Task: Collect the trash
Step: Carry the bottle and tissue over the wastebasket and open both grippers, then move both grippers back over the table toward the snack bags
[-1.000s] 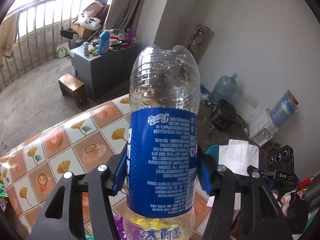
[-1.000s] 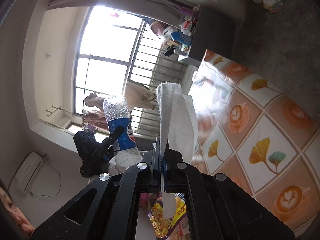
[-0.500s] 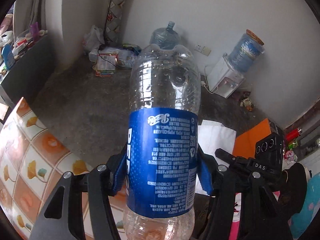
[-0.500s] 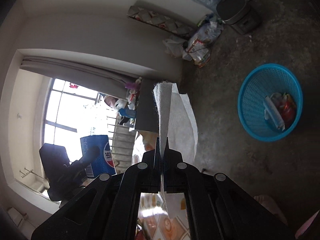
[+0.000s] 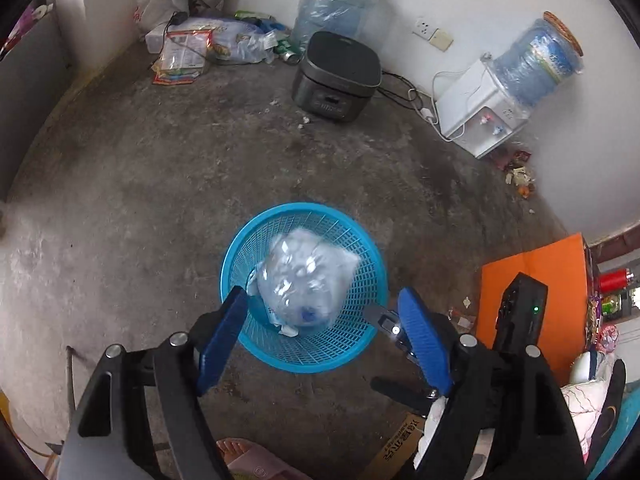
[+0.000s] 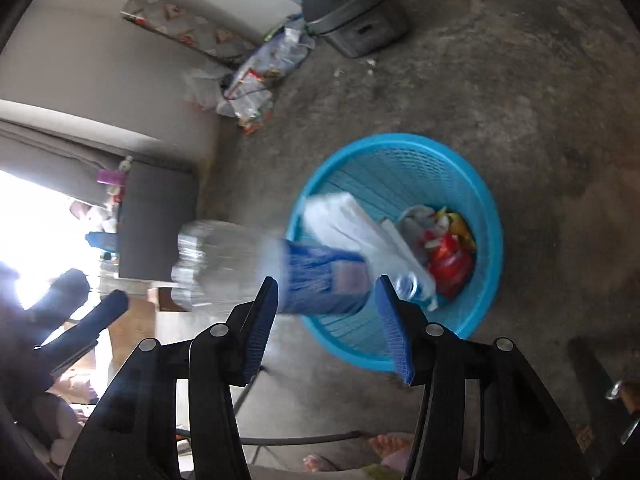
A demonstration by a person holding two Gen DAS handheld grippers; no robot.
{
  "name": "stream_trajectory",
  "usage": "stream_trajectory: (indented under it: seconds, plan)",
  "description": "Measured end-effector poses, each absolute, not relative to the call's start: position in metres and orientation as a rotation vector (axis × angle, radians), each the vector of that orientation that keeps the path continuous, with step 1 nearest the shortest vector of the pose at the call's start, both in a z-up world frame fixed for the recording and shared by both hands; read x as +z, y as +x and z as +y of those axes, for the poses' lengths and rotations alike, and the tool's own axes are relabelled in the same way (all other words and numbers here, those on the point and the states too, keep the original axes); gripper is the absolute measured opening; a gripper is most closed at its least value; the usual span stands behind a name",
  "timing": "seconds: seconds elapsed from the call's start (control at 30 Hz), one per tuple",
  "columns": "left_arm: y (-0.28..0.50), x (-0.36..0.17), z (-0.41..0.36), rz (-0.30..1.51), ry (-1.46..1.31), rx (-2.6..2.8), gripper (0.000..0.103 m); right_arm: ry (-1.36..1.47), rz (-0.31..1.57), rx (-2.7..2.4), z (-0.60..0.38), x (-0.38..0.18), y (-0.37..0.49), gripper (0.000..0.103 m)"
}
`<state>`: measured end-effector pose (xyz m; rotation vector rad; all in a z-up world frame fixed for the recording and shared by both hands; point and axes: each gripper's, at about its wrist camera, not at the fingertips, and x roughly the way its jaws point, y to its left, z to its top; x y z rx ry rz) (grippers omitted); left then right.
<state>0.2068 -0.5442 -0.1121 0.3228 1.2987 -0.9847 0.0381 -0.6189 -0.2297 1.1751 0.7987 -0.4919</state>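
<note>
1. Left gripper (image 5: 320, 340): jaws opening, blue pads clear of the bottle (image 5: 304, 280).
2. Right gripper (image 6: 326, 320): jaws opening, nothing pressed between them.
3. Bottle: clear plastic, blue label, motion-blurred, over the blue mesh basket (image 5: 360, 344).
4. White tissue (image 6: 360, 232): loose at the basket mouth, above red and yellow wrappers (image 6: 448, 252).

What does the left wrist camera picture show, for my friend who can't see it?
A clear plastic bottle, blurred, drops away from the left gripper, whose blue jaws are opening with nothing pressed between them, toward a blue mesh basket on a grey concrete floor. Behind stand a black cooker and a water dispenser.
</note>
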Motion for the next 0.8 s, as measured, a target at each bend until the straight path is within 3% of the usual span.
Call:
stream_trajectory:
  seconds: [0.13, 0.3, 0.5, 0.67, 0.8]
  plan:
    - [0.206, -0.109, -0.530, 1.282, 0.347, -1.025, 0.076, 1.200, 0.752, -0.530, -0.614, -0.232, 0.018, 0.050]
    - [0.202, -0.077, -0.515, 1.210, 0.332, -1.039, 0.076, 1.102, 0.689, -0.557, -0.603, -0.191, 0.013, 0.051]
    - [0.192, -0.005, -0.474, 1.076, 0.287, -1.090, 0.077, 0.884, 0.545, -0.552, -0.574, -0.112, 0.016, 0.067]
    - [0.185, 0.079, -0.406, 0.860, 0.238, -1.113, 0.081, 0.641, 0.373, -0.543, -0.523, -0.036, 0.003, 0.095]
    - [0.177, 0.131, -0.333, 0.713, 0.235, -1.055, 0.085, 0.433, 0.279, -0.550, -0.476, 0.005, -0.006, 0.096]
